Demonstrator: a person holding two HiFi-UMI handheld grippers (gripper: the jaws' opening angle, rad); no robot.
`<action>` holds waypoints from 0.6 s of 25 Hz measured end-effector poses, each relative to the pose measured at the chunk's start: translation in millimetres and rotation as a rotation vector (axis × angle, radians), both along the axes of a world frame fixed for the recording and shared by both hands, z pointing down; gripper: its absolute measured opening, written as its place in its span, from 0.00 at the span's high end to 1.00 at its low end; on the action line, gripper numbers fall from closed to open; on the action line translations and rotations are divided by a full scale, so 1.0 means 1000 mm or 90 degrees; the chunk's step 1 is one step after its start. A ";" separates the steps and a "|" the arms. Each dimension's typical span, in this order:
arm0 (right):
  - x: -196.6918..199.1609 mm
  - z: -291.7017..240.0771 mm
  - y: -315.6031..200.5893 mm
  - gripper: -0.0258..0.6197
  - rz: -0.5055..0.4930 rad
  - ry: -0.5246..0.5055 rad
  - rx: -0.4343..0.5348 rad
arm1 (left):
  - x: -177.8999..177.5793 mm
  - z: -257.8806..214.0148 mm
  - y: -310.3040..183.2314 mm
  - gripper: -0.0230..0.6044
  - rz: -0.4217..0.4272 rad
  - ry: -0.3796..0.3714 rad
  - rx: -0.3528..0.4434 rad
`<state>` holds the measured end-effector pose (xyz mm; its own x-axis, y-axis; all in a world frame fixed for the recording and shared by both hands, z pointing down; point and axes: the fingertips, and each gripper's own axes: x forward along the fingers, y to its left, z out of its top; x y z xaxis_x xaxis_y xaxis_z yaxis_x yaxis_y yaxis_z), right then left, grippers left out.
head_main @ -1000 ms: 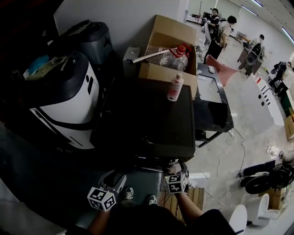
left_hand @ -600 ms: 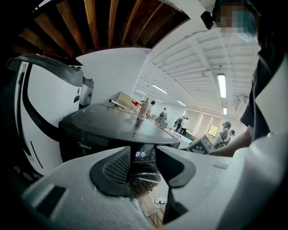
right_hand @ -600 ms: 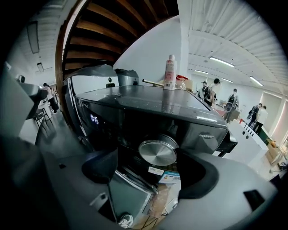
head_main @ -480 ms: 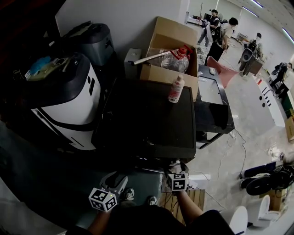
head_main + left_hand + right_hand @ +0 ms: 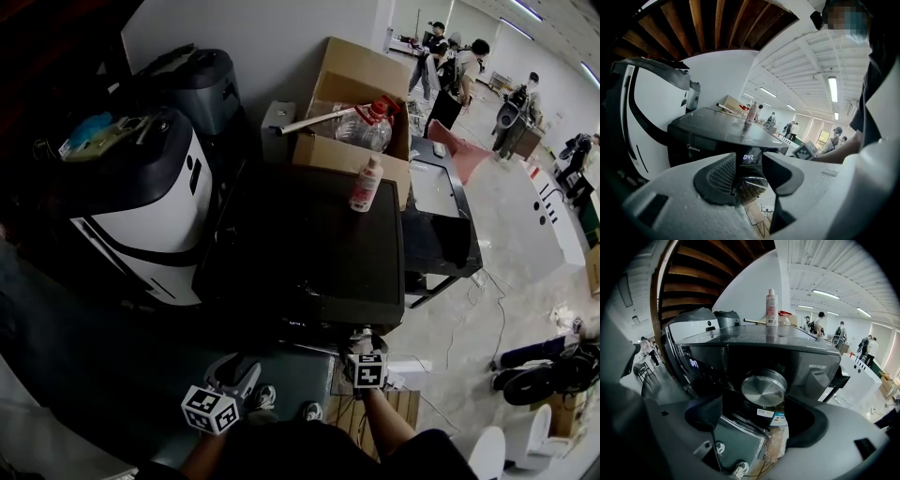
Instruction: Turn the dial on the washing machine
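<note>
Facing the dial [image 5: 764,390] of the washing machine [image 5: 740,348], seemingly rigid, slick metal best pinched across its rim, the right gripper [image 5: 755,417] stands spread, the left gripper [image 5: 749,171] likewise spread and empty

Up past the right gripper's fingers [image 5: 812,426], a pink-and-white bottle [image 5: 772,308] stands upright, and just behind it sits an open cardboard box [image 5: 352,150] holding a big clear jug [image 5: 367,129] with a red cap. Off to the left of those fingers stands a rounded white-and-black appliance [image 5: 150,202] with a dark grey one [image 5: 199,84] behind it, while far to their right several people [image 5: 457,61] stand about on a pale floor [image 5: 525,244]. Below the fingers show a pair of shoes [image 5: 309,409] and a slatted wooden pallet [image 5: 398,405].
</note>
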<state>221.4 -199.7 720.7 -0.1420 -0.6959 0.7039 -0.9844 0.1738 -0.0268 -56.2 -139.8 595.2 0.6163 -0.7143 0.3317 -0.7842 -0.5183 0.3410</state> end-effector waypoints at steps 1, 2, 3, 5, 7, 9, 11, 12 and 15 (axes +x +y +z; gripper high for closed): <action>0.000 0.003 0.001 0.35 0.002 -0.007 -0.009 | -0.001 0.000 0.001 0.69 -0.001 -0.001 0.000; 0.000 0.006 0.001 0.35 0.004 -0.013 -0.015 | -0.002 0.000 0.002 0.69 -0.002 -0.002 0.001; 0.000 0.008 0.000 0.35 0.006 -0.017 -0.019 | -0.003 0.000 0.002 0.69 -0.004 -0.002 0.001; -0.002 0.012 0.000 0.35 0.006 -0.027 -0.030 | -0.006 0.000 0.003 0.69 -0.009 -0.003 0.001; -0.007 0.018 0.003 0.36 -0.002 -0.036 -0.049 | -0.009 0.000 0.005 0.69 -0.014 -0.004 -0.001; -0.012 0.023 0.005 0.38 -0.008 -0.040 -0.059 | -0.011 0.000 0.007 0.69 -0.018 -0.005 -0.002; -0.019 0.026 0.005 0.38 -0.010 -0.049 -0.059 | -0.014 0.000 0.008 0.69 -0.023 -0.006 -0.001; -0.022 0.027 0.005 0.38 -0.010 -0.053 -0.057 | -0.016 -0.001 0.008 0.69 -0.025 -0.006 0.000; -0.025 0.026 0.004 0.38 -0.003 -0.056 -0.056 | -0.022 -0.002 0.009 0.69 -0.035 -0.008 0.000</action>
<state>196.0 -195.4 746.8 -0.2096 -0.6313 0.7467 -0.9766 0.1723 -0.1284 -78.1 -130.7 592.7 0.5722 -0.7466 0.3393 -0.8156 -0.4748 0.3307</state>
